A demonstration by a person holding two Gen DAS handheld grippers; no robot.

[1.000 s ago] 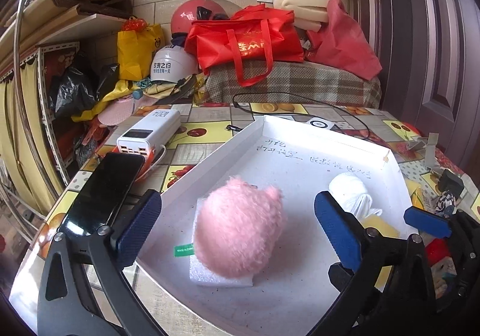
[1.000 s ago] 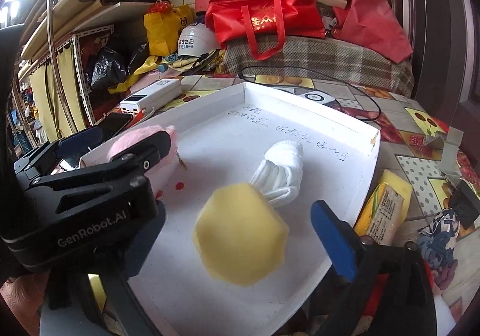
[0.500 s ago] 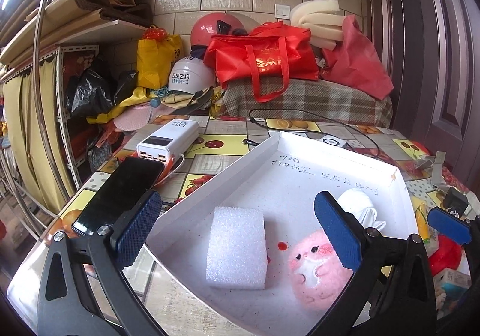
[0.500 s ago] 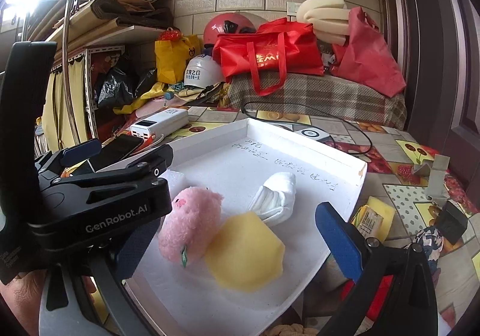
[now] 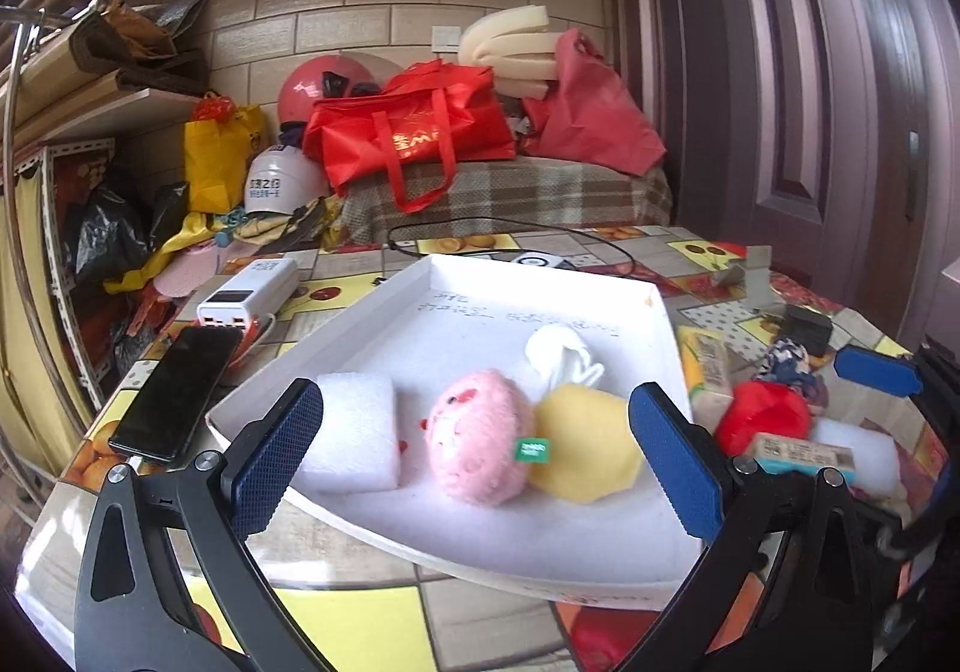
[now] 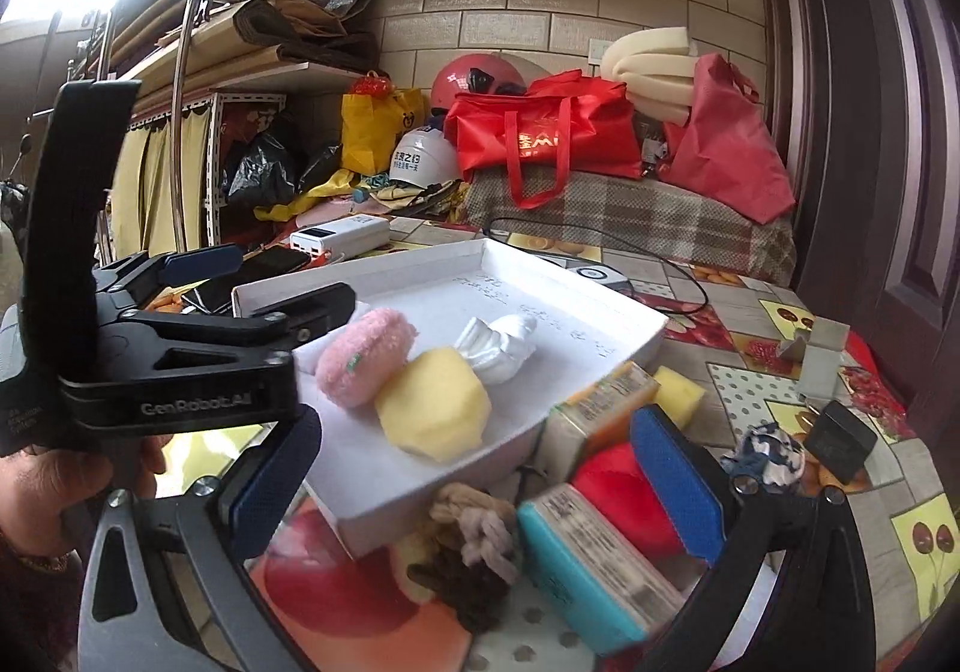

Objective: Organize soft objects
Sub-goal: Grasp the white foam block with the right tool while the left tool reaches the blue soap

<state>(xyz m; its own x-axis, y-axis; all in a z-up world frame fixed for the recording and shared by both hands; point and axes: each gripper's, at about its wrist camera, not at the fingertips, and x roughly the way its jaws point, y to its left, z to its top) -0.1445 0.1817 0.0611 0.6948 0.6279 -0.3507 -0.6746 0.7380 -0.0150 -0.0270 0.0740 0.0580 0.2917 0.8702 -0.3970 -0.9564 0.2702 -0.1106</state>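
A white tray point(image 5: 336, 318) holds a white foam block point(image 5: 354, 441), a pink plush point(image 5: 480, 444), a yellow sponge point(image 5: 585, 447) and a bunched white cloth point(image 5: 561, 360). My left gripper point(image 5: 474, 462) hangs open over the tray's near edge, holding nothing. My right gripper point(image 6: 480, 486) is open above the table right of the tray point(image 6: 390, 261), over a brown scrunchie point(image 6: 474, 552), a red soft thing point(image 6: 624, 498) and a teal box point(image 6: 588, 558). The pink plush point(image 6: 366, 357) and yellow sponge point(image 6: 435, 411) touch each other. The left gripper point(image 6: 282, 279) shows at the left, held by a hand.
A phone point(image 5: 177, 393) and a white power bank point(image 5: 249, 291) lie left of the tray. A carton point(image 6: 600, 402), a small yellow sponge point(image 6: 681, 396), a patterned cloth point(image 6: 765, 453) and a black adapter point(image 6: 840, 441) lie to its right. Bags and helmets are piled behind the table.
Both grippers have drawn back from the tray. The pink plush went from on top of the foam block to beside the yellow sponge, which also lies free.
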